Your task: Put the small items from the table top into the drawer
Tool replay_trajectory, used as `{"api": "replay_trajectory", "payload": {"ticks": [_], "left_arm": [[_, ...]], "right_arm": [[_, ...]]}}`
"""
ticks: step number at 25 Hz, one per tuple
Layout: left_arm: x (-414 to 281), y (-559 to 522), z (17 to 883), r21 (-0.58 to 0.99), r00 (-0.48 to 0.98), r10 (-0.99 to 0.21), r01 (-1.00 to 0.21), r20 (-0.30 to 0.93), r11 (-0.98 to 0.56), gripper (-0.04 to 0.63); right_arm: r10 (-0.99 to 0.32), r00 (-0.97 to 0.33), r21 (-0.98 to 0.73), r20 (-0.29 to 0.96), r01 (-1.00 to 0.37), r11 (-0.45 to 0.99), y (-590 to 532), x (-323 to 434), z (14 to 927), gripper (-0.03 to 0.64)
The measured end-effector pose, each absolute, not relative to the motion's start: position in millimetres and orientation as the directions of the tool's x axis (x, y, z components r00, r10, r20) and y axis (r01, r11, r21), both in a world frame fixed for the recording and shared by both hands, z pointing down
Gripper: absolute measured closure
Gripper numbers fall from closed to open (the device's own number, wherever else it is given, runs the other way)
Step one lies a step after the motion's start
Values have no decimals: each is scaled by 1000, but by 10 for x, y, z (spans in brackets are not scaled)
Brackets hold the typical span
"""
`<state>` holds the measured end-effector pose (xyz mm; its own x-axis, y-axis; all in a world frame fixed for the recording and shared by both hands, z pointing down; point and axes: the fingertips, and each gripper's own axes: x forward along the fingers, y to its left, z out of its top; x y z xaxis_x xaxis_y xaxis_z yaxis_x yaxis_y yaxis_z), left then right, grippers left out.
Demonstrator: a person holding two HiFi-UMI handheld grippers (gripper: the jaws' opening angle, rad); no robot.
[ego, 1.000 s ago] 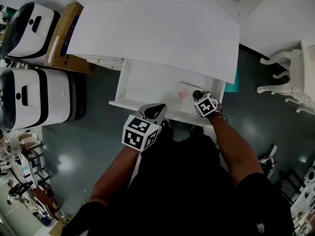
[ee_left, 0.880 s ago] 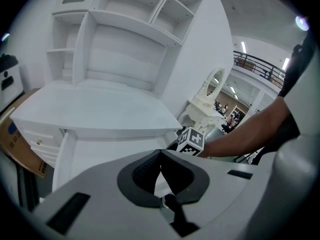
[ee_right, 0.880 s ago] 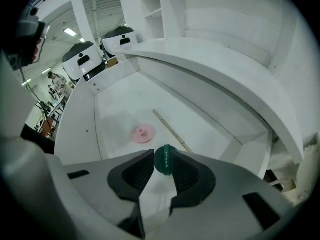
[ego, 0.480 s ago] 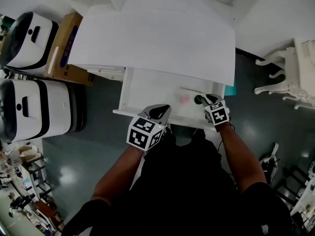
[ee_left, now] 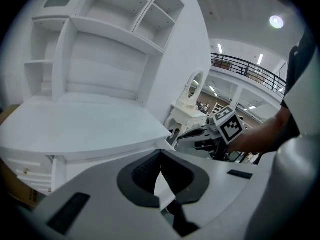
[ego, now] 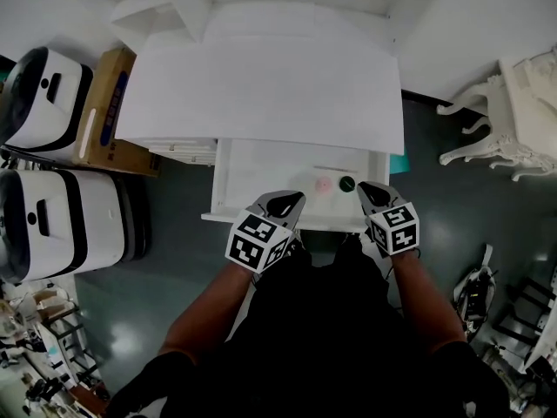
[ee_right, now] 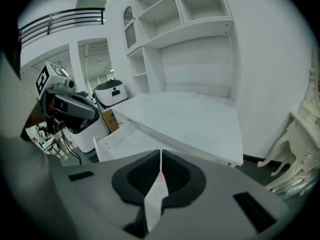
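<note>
The drawer point(ego: 252, 168) stands pulled out under the white table top point(ego: 261, 85), whose front edge overhangs and hides the back of it. Two small things lie inside, near the right front corner: a pink item point(ego: 324, 184), too small from here to say what it is, and just beside it a dark round item point(ego: 347, 183).

The left gripper point(ego: 287, 200) hangs over the drawer's front rim, its jaws closed tip to tip with nothing between them. The right gripper point(ego: 367, 190) sits at the right front corner, close to the dark round item but not touching it. Its jaws are also pressed together and empty. The person's arms and dark clothing fill the space below the rim.

A hutch point(ee_right: 190, 29) of open shelves rises behind the table top. To the left, on the dark floor point(ego: 174, 242), stand two white machines point(ego: 52, 216) with black bands and a cardboard box point(ego: 106, 111) against the desk's side. Well off to the right is a piece of carved furniture point(ego: 522, 94), also white.
</note>
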<state>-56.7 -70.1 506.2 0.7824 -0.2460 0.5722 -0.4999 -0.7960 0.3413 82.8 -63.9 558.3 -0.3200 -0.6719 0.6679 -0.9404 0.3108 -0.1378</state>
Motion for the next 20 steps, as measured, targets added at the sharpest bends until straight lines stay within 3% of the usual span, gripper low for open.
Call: {"api": "replay_trajectory", "payload": {"ticks": [9,20], "left_arm": [[-584,-799,4911,315,811,-242,-456,533,-832,591],[-574,-634,4769,305,814,-285,-478,506,-824,592]], "right_arm": [[-762,-299,-184,574,-954,236,-519,735,5096,591],[-765,-370,-203,528,-929,309,-379,606,4783,591]]}}
